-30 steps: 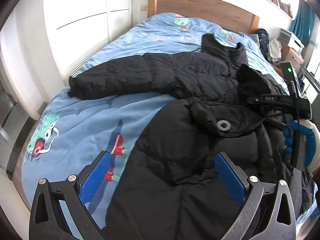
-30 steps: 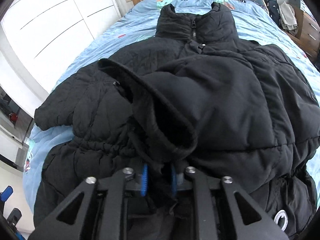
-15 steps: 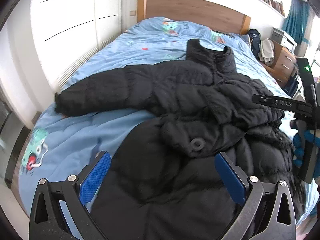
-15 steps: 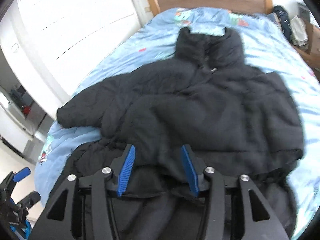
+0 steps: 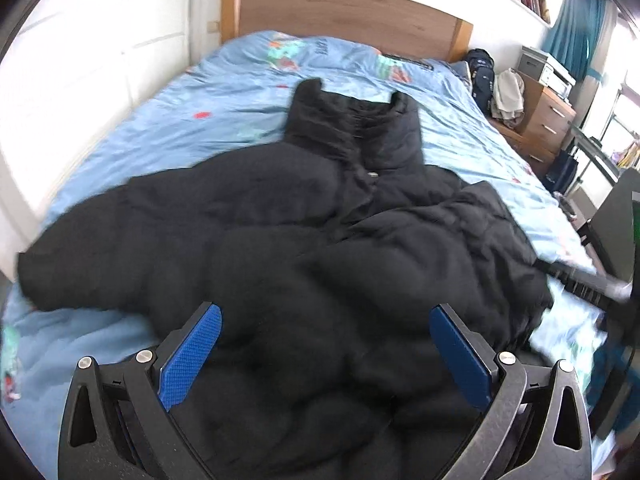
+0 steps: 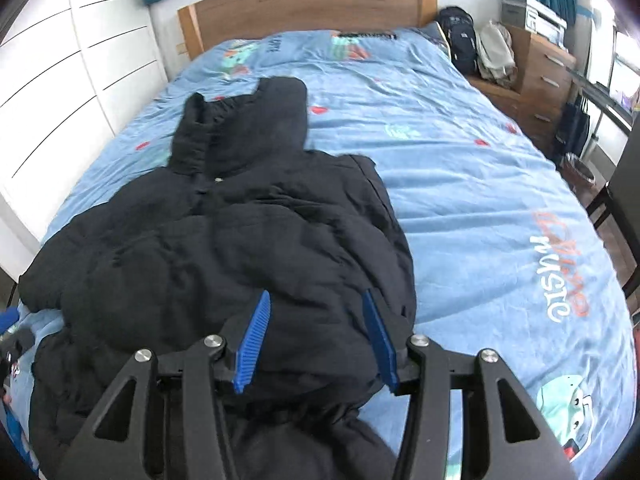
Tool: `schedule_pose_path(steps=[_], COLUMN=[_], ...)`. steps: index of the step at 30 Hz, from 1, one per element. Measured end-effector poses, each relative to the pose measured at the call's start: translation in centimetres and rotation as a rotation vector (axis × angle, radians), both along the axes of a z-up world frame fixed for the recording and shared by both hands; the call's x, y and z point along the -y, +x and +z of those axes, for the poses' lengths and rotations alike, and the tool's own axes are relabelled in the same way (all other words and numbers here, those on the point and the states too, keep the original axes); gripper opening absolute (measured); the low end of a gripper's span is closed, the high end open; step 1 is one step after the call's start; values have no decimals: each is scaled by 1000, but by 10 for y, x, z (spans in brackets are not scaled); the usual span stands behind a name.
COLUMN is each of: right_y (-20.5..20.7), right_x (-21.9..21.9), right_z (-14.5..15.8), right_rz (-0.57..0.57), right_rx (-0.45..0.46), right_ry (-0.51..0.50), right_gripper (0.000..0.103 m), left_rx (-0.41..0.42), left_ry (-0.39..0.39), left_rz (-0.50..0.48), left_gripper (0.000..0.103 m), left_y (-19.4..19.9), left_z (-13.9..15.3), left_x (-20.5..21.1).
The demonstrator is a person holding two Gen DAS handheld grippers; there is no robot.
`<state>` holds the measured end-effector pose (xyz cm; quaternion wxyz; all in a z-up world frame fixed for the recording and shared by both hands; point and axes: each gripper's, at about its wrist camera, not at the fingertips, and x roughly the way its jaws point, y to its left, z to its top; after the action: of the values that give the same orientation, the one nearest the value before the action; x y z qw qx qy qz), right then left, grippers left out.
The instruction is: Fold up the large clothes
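A black puffer jacket lies on the blue bed, collar toward the headboard, its right side folded in over the body. One sleeve stretches out to the left. It also shows in the right wrist view. My left gripper is wide open and empty above the jacket's lower part. My right gripper is open and empty above the jacket's folded right edge. The right gripper's body shows blurred at the right edge of the left wrist view.
The bed has a blue printed cover and a wooden headboard. White wardrobe doors stand on the left. A wooden dresser, a dark backpack and a dark chair stand on the right.
My right gripper has let go of the jacket's sleeve, opened and drawn back to the right. The sleeve now lies folded over the body. My left gripper stayed open and rose a little.
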<state>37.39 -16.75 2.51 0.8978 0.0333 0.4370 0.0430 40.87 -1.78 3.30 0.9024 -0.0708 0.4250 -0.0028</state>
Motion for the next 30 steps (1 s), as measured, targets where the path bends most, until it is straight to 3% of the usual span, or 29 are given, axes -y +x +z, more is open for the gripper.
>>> schedule_pose_path(steps=[6, 10, 13, 15, 18, 24, 27, 30], right_y=[17, 20, 22, 24, 23, 19, 32, 47], right_x=[9, 10, 12, 14, 11, 3, -4, -16], right_z=[-37, -58, -69, -74, -69, -12, 6, 2], right_rz=[9, 12, 10, 9, 2, 35, 20, 28], right_rx=[-42, -47, -53, -61, -74, 30, 58, 46], right_ry=[15, 32, 54, 60, 37, 77, 111, 91], right_gripper=[47, 49, 50, 51, 51, 51, 51, 51], left_rx=[-75, -136, -164, -165, -124, -54, -63, -98], left_ry=[33, 51, -2, -20, 23, -81, -119, -75], left_rz=[19, 36, 53, 57, 47, 110, 123, 114], left_gripper=[102, 102, 102, 102, 102, 102, 102, 102], left_y=[45, 48, 48, 47, 40, 49, 59, 60], left_z=[-44, -81, -94, -92, -75, -34, -33, -50], left_x=[19, 8, -7, -11, -12, -20, -18, -12])
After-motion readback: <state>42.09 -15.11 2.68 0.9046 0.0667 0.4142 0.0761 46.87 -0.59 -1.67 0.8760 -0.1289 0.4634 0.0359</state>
